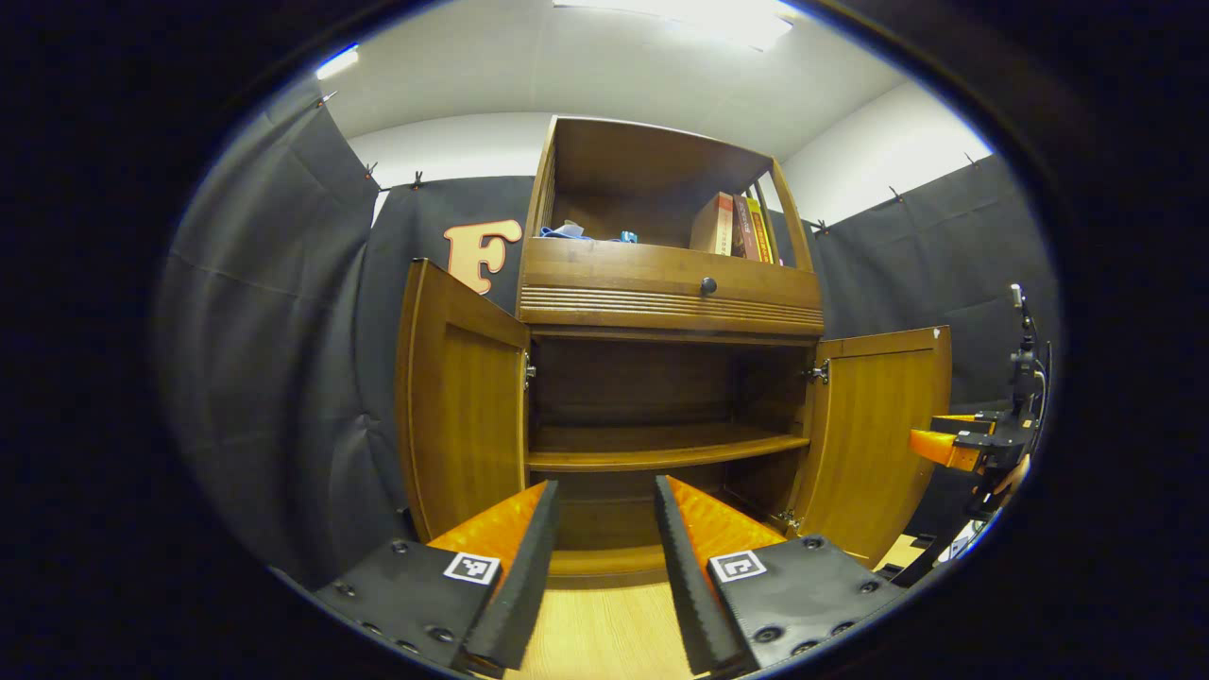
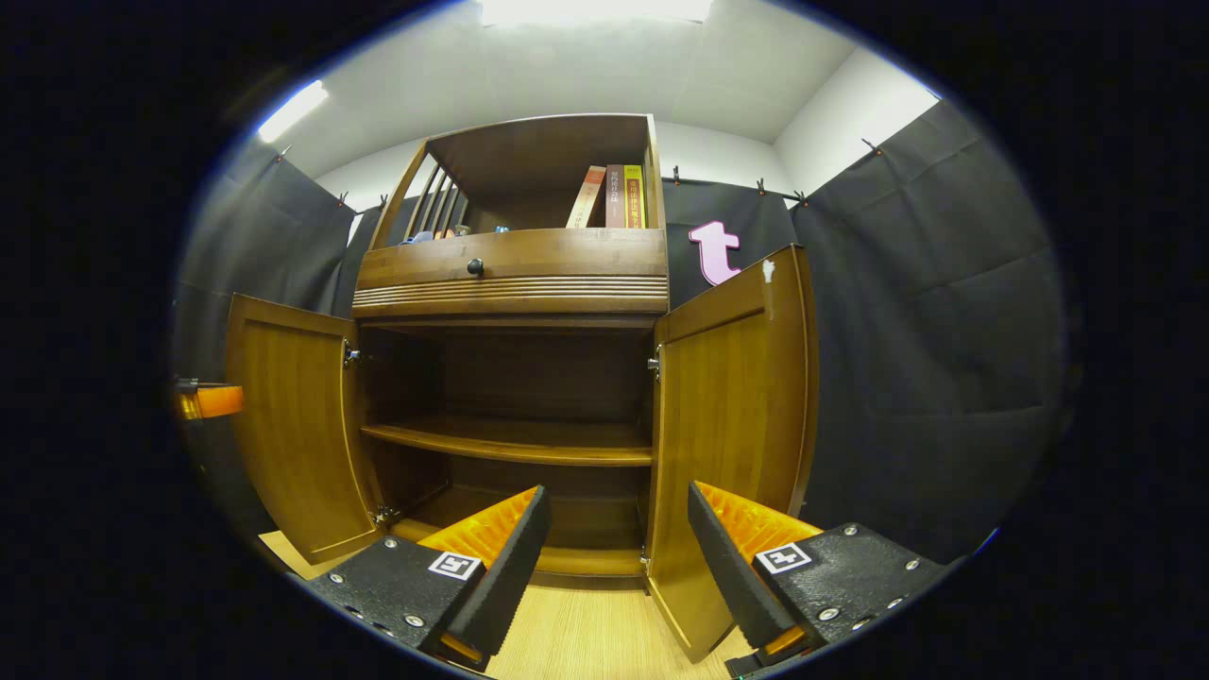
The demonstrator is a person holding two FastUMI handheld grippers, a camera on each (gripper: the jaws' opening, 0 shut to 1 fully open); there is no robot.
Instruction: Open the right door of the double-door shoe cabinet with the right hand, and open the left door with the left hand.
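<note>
The wooden shoe cabinet [image 1: 661, 293] stands ahead with both lower doors swung wide. In the left gripper view the left door [image 1: 463, 406] hangs open at the left and the right door [image 1: 874, 434] at the right. My left gripper [image 1: 604, 496] is open, a short way back from the bare inner shelf [image 1: 661, 444], holding nothing. In the right gripper view the right door [image 2: 732, 425] stands open straight ahead, its edge in the gap between the jaws of my right gripper [image 2: 619, 501]. That gripper is open and touches nothing. The left door [image 2: 293, 425] is open too.
A drawer with a dark knob [image 1: 707, 284] sits above the doors. Books [image 1: 732, 227] lean on the top shelf. Black cloth walls close in on both sides. The other gripper [image 1: 973, 444] hangs at the far right of the left gripper view. Light wood floor [image 1: 604, 633] lies below.
</note>
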